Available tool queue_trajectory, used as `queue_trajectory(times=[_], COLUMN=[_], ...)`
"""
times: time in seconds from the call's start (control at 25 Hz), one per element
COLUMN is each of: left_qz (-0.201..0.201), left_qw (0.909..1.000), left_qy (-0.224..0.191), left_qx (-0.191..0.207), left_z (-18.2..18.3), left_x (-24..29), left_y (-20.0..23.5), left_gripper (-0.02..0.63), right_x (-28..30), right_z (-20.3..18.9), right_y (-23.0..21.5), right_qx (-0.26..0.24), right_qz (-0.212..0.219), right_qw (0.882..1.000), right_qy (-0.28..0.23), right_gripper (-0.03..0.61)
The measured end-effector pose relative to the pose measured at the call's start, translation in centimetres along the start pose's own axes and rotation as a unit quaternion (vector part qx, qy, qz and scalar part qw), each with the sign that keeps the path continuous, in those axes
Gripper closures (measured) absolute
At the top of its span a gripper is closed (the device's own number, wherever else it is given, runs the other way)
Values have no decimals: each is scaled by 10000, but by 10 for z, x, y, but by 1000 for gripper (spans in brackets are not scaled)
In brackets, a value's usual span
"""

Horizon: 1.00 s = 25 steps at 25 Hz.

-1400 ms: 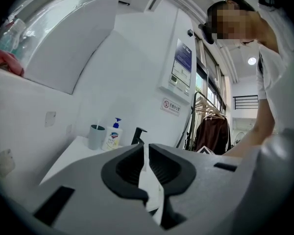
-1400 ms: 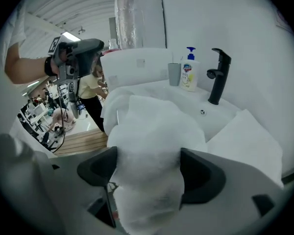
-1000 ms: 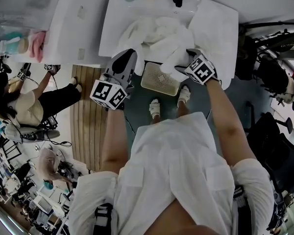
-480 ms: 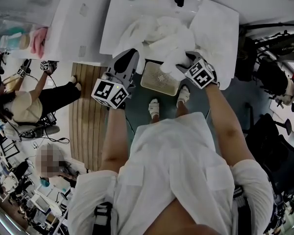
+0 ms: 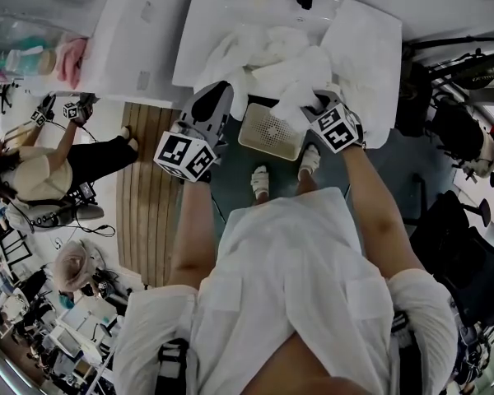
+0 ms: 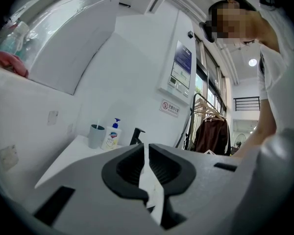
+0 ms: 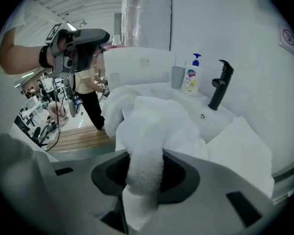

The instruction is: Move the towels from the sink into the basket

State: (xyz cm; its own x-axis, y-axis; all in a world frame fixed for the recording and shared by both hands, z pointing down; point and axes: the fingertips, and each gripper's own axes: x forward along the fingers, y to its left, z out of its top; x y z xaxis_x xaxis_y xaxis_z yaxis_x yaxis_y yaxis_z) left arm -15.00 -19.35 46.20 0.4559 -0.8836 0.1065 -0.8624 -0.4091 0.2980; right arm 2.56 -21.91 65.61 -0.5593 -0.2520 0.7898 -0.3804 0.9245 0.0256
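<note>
Towel grab at sink: pick-up step

White terry towels (image 5: 267, 56) lie heaped in white basin sink (image 5: 370, 39). R gripper (image 7: 146, 173) is closing on one fold, cloth squeezed btwn its pads. L gripper (image 6: 146, 165) hovers alongside, jaws all but together, nothing held. Next, prob: lift clear, lower into beige perforated plastic basket (image 5: 267, 132) on floor below sink front. Black tap (image 7: 219, 84) and soap bottle (image 7: 191, 77) behind; busy workshop.

White towels (image 5: 267, 56) heaped in the sink (image 5: 199, 31)
One terry fold runs between the right gripper's (image 7: 146, 173) closing jaws; the cream perforated basket (image 5: 270, 132) sits just left of it.
</note>
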Motion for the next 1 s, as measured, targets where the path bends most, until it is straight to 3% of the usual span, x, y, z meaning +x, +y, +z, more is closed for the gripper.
queue_trajectory(times=[0.52, 1.0], left_qz=[-57, -313], left_qw=[9999, 9992], left_qy=[-80, -124], left_qx=[81, 227], left_z=[10, 21], left_x=[-23, -42], left_y=[-4, -17], left_gripper=[580, 580], right_x=[-24, -74], right_z=[12, 34], right_y=[4, 23], right_qx=[312, 619], right_qz=[-494, -1276], right_qw=[9973, 9831], right_qy=[-447, -1159], right_gripper=[437, 439])
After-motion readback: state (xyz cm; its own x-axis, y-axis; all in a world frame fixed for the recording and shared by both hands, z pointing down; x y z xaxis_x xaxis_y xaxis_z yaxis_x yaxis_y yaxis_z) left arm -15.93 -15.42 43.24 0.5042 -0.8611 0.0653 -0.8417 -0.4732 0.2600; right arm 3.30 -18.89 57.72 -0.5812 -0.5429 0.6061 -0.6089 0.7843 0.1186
